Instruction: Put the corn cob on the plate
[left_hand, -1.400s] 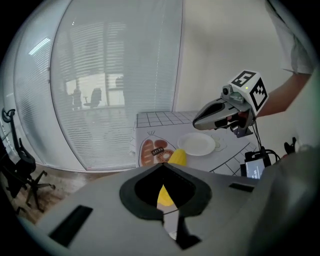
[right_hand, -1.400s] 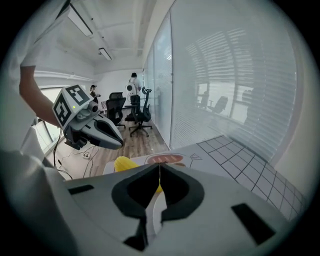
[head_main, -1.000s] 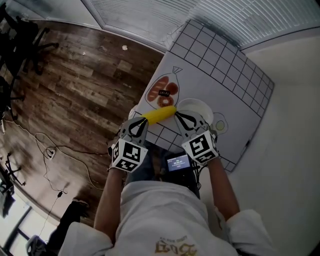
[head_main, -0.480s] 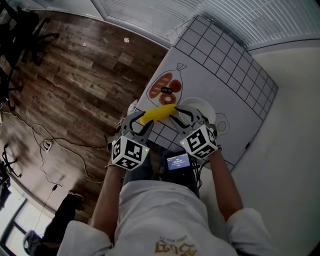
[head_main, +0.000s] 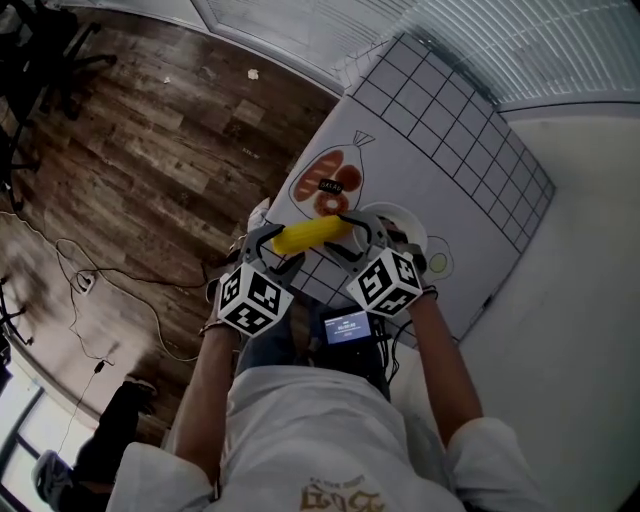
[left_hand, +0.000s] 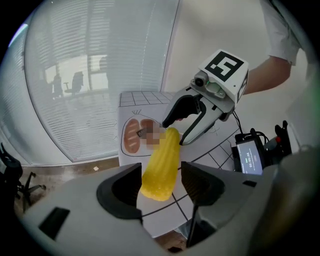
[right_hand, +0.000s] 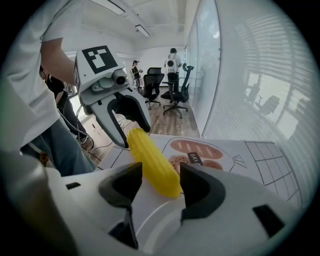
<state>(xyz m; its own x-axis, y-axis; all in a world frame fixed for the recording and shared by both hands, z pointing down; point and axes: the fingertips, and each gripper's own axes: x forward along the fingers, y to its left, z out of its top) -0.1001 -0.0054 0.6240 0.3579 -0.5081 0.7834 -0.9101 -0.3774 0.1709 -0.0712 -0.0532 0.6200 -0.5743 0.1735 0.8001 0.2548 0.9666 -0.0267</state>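
The yellow corn cob (head_main: 311, 235) lies crosswise between my two grippers, just left of the white plate (head_main: 408, 222). My left gripper (head_main: 268, 246) has the cob's left end (left_hand: 162, 160) between its jaws, which are opening, and the pads stand just off it. My right gripper (head_main: 362, 236) has the other end (right_hand: 150, 155) between its jaws, also opening, with small gaps at both pads. In the right gripper view that end sits over the plate's rim (right_hand: 156, 217). Each gripper view shows the opposite gripper beyond the cob: the right gripper (left_hand: 192, 117) and the left gripper (right_hand: 125, 120).
A white mat (head_main: 450, 150) with a black grid and a printed picture of sausages (head_main: 325, 185) covers the table. A small device with a lit screen (head_main: 347, 326) hangs at the person's waist. Wooden floor with cables (head_main: 100, 290) lies left of the table's edge.
Both grippers have gone from shut on the cob's ends to open. Both hands have sunk a little, and the cob sits lower, by the plate's left rim.
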